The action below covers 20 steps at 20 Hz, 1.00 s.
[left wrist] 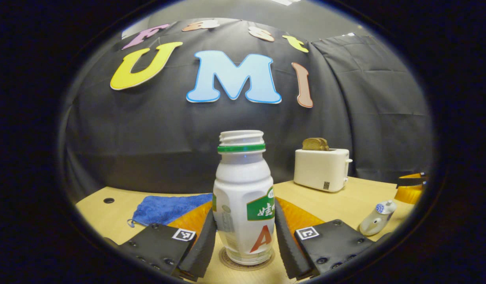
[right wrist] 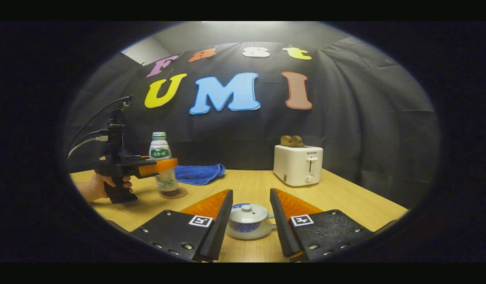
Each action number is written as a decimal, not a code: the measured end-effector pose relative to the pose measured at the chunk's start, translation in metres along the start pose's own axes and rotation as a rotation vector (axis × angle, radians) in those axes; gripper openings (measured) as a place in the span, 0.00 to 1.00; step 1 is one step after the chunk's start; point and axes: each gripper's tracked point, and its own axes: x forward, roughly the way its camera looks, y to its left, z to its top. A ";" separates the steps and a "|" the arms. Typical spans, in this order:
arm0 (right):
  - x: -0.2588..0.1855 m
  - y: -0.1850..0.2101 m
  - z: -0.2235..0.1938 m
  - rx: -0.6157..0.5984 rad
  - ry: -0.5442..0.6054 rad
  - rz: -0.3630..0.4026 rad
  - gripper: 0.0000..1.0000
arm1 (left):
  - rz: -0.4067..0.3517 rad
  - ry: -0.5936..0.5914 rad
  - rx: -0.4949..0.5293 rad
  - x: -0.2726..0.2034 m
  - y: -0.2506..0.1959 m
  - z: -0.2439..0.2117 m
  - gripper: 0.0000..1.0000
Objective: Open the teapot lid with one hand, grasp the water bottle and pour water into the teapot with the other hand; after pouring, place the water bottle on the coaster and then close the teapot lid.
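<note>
The white water bottle (left wrist: 243,185), uncapped with a green neck ring, stands upright on a round coaster (left wrist: 227,262). My left gripper (left wrist: 243,205) is shut on its body, one finger against each side. The right gripper view shows that bottle (right wrist: 160,152), the coaster (right wrist: 172,193) and the left gripper (right wrist: 164,165), held by a hand (right wrist: 97,187). The white and blue teapot (right wrist: 249,223) sits with its lid (right wrist: 247,213) on, between the spread fingers of my open right gripper (right wrist: 251,191); nothing presses on it. The teapot (left wrist: 375,221) also appears far right in the left gripper view.
A white toaster (right wrist: 298,165) with bread in it stands at the back of the wooden table (right wrist: 345,205). A crumpled blue cloth (right wrist: 199,173) lies behind the bottle, near the wall. The toaster (left wrist: 321,169) and cloth (left wrist: 168,209) also show in the left gripper view.
</note>
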 end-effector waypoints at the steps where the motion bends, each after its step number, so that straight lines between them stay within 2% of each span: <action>1: 0.001 0.000 -0.001 0.001 0.006 0.000 0.57 | 0.005 0.005 0.009 0.003 0.002 -0.004 0.82; 7: 0.000 0.004 -0.004 -0.002 0.016 0.020 0.57 | 0.011 0.019 0.006 0.007 0.001 -0.016 0.82; 8: 0.000 0.003 -0.003 0.000 0.016 0.018 0.57 | 0.012 0.023 0.012 0.008 0.000 -0.018 0.77; 9: 0.000 0.002 -0.003 0.000 0.014 0.017 0.57 | 0.015 0.020 0.009 0.008 0.001 -0.018 0.82; 11: 0.000 0.003 -0.002 0.001 0.012 0.015 0.57 | 0.018 0.021 0.006 0.007 0.002 -0.018 0.78; 12: 0.000 0.002 -0.003 0.002 0.011 0.016 0.57 | 0.020 0.017 0.003 0.007 0.002 -0.019 0.82; 13: 0.000 0.002 -0.002 0.004 0.011 0.015 0.57 | 0.025 0.013 0.000 0.007 0.003 -0.019 0.78; 14: 0.000 0.002 -0.002 0.004 0.009 0.015 0.57 | 0.025 0.006 0.000 0.008 0.002 -0.019 0.84; 17: 0.000 0.001 -0.001 0.002 0.007 0.009 0.57 | 0.046 0.016 0.040 0.007 -0.001 -0.027 0.94; 19: 0.000 0.001 -0.001 0.002 0.007 0.010 0.57 | 0.037 -0.009 0.026 0.002 -0.004 -0.019 1.00; 20: -0.001 0.001 -0.001 0.003 0.005 0.012 0.57 | 0.034 -0.013 0.014 0.000 -0.006 -0.020 0.97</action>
